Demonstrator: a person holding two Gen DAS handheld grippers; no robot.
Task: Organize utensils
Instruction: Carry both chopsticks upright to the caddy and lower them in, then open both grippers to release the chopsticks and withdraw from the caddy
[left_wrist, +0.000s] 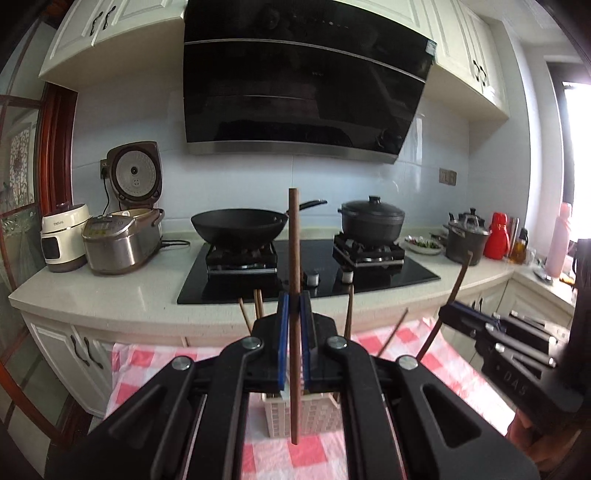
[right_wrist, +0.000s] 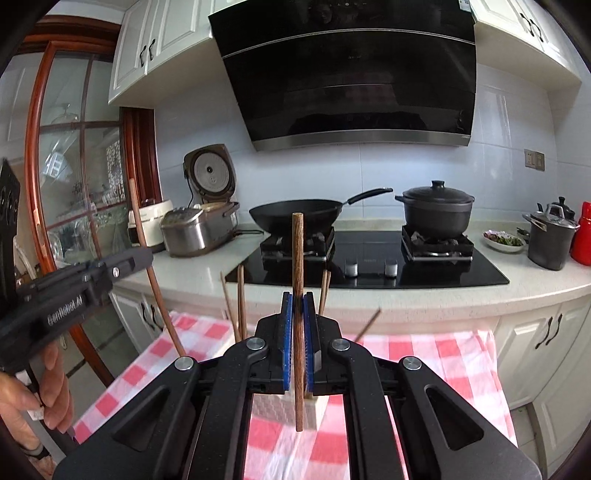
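Observation:
My left gripper (left_wrist: 294, 302) is shut on a dark wooden chopstick (left_wrist: 294, 258), held upright above a white woven utensil holder (left_wrist: 314, 415) on the red-and-white checked cloth (left_wrist: 147, 369). My right gripper (right_wrist: 297, 306) is shut on a second wooden chopstick (right_wrist: 298, 254), upright over the same holder (right_wrist: 314, 406). Several chopsticks (left_wrist: 258, 302) stand in the holder behind the fingers. The right gripper shows at the right of the left wrist view (left_wrist: 454, 314). The left gripper shows at the left of the right wrist view (right_wrist: 140, 258).
Behind the table runs a counter (left_wrist: 110, 288) with a black gas hob (left_wrist: 369, 280), a wok (left_wrist: 240, 221), a lidded black pot (left_wrist: 371, 218), rice cookers (left_wrist: 122, 240) at left, and pots and bottles (left_wrist: 480, 236) at right. Cabinet doors (right_wrist: 546, 332) lie below.

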